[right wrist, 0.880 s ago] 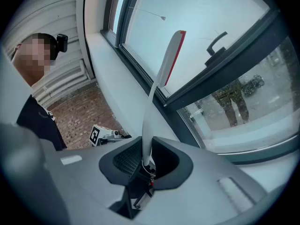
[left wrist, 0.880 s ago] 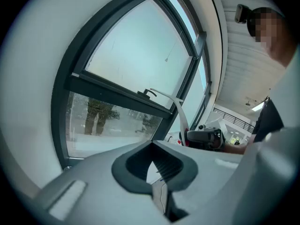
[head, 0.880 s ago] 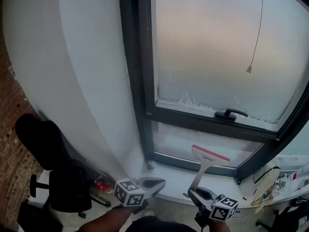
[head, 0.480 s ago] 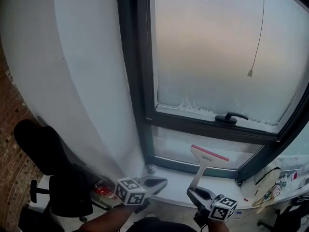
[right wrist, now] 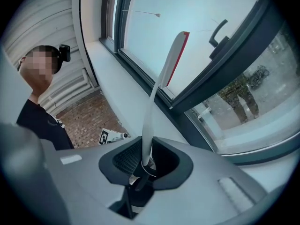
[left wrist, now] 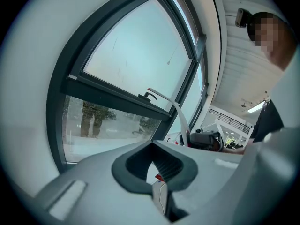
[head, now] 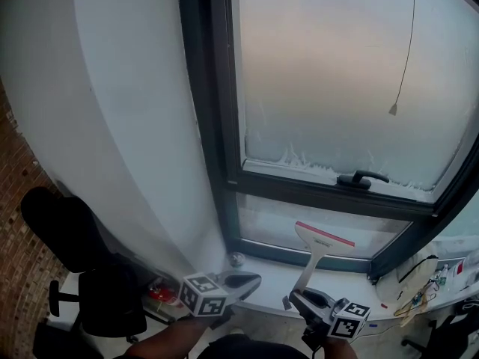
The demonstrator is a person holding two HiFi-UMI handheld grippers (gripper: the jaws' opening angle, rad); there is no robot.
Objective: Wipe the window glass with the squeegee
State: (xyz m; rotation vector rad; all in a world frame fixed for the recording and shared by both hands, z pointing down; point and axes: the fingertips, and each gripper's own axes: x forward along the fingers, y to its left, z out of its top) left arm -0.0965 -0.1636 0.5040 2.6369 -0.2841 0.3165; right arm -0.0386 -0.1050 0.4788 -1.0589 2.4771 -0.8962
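A white squeegee (head: 320, 241) with a red blade edge stands upright in front of the lower pane of the window glass (head: 322, 88). My right gripper (head: 301, 299) is shut on its handle; in the right gripper view the squeegee (right wrist: 161, 78) rises from between the jaws of the right gripper (right wrist: 143, 165) toward the dark frame. My left gripper (head: 251, 280) hovers over the sill, shut and holding nothing. The left gripper view shows the left gripper (left wrist: 157, 179) pointing at the window with the squeegee (left wrist: 171, 108) to its right.
A black window handle (head: 362, 179) sits on the dark frame (head: 217, 140). A pull cord (head: 403, 51) hangs before the upper pane. The white sill (head: 273, 275) carries a small round object (head: 236, 259) and clutter (head: 423, 279) at right. A black office chair (head: 82, 268) stands lower left.
The view has drifted slightly; the squeegee and both grippers keep nearly the same places, the squeegee head sitting a touch lower against the lower pane.
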